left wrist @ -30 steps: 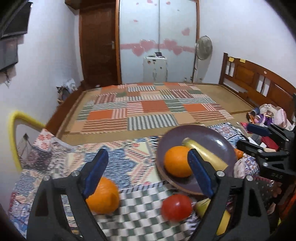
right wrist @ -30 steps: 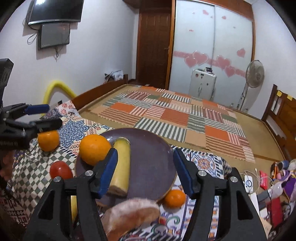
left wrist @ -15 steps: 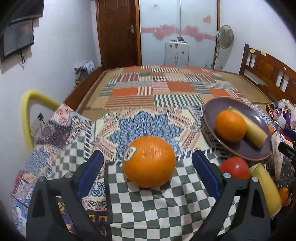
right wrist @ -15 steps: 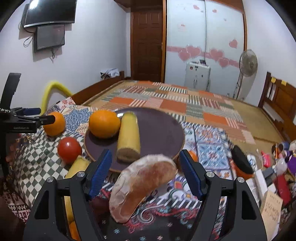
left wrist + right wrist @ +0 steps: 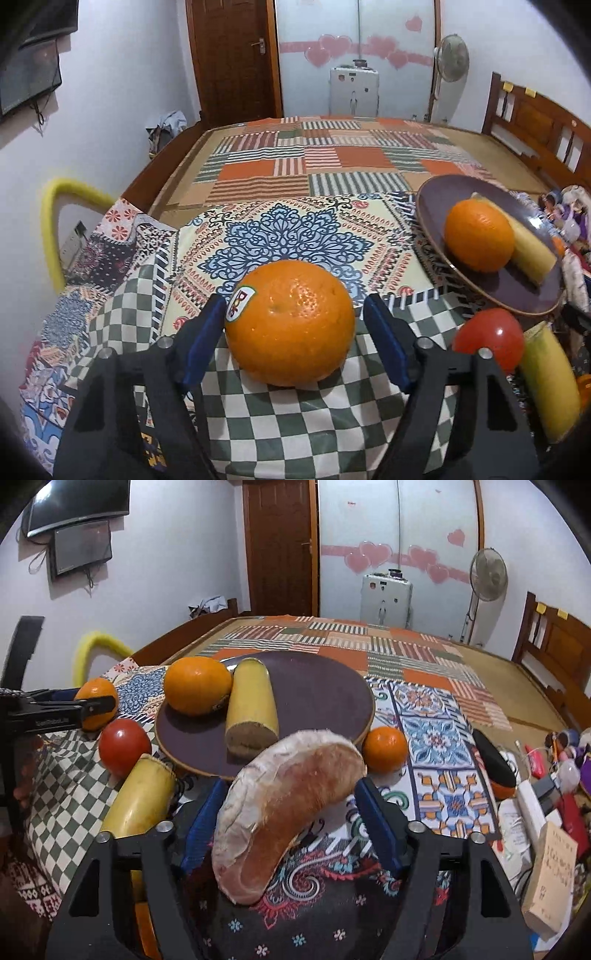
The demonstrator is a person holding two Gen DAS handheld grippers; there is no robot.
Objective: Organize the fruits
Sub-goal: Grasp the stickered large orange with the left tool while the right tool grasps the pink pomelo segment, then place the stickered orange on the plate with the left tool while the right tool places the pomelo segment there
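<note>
Since a second ago, both grippers have been brought down onto their targets. The left gripper [image 5: 293,332], earlier above the spread with its jaws wide, is now seen straddling the stickered orange [image 5: 290,323] on the checked cloth [image 5: 295,424]; its jaws are closing, the left pad at the fruit's side, a sliver of gap visible at the right pad, so no grip is judged made yet. The right gripper [image 5: 291,825], jaws also closing, is set around the bread-like curved piece [image 5: 284,816]; whether its pads press cannot be told. Both pickups are judged imminent, the purple plate [image 5: 325,698] being the likely destination.

The orange has no long axis; its sticker faces left toward the pad. The curved piece's long axis runs diagonally, its cut end toward the camera at lower left, its other end toward the plate.
</note>
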